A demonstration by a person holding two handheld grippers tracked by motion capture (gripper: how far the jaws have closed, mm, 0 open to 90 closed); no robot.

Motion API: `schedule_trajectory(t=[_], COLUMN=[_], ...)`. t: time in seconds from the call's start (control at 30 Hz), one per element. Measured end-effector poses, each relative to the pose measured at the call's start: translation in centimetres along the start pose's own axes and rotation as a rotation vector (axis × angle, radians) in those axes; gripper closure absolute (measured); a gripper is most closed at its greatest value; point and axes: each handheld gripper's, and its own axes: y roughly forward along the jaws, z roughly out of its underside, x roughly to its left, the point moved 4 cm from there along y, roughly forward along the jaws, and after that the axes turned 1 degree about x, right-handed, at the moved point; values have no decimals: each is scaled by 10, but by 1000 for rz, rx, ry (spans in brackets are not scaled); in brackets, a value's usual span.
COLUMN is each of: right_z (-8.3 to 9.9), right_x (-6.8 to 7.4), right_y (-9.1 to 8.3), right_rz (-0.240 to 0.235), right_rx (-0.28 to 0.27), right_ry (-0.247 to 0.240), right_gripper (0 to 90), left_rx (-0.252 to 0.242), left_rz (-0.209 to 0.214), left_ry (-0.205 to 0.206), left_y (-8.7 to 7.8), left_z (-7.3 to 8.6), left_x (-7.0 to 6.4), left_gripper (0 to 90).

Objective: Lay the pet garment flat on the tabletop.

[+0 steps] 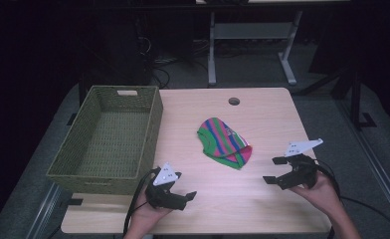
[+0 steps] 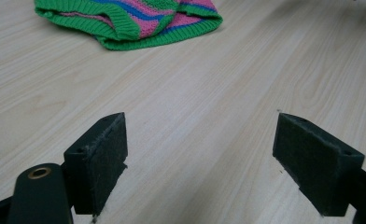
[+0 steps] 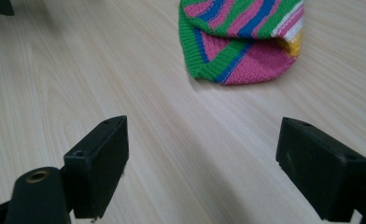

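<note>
A knitted cloth (image 1: 225, 142) striped green, pink and blue lies folded near the middle of the wooden table (image 1: 262, 107). My left gripper (image 1: 184, 186) rests low at the front left, open, with nothing between its jaws. My right gripper (image 1: 274, 170) is at the front right, also open and holding nothing, pointed toward the cloth. The cloth (image 2: 134, 21) lies ahead of the left gripper (image 2: 200, 163) at the top of the left gripper view. In the right gripper view the cloth (image 3: 246, 39) sits beyond my right gripper (image 3: 202, 168), a short gap away.
A green woven basket (image 1: 150, 129) stands on the table's left side, with no contents that I can see. A round cable hole (image 1: 234, 101) is near the far edge. Beyond the table are desk legs (image 1: 212, 50) and cables on a grey floor.
</note>
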Motion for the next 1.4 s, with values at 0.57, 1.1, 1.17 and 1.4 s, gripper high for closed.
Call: schedule_trajectory(t=[0.57,1.1,1.17,1.4], right_z=[-48,-87,-91,-102], right_x=[-7,-22,-23,-26], right_y=[19,43,47,62], right_rz=[-31,-40,-37,-40], right_rx=[74,104,108,134], right_ry=[-55,-57,-65,-66], right_gripper=[166,167,166,166], left_rx=[-11,-15,-15,-15], left_rz=[1,-1,1,0], left_ry=[-10,5,4,8], left_y=[-1,-1,-1,-1], left_z=[-1,-3,-3,-3], left_x=[3,3,3,3], left_gripper=[174,174,174,174])
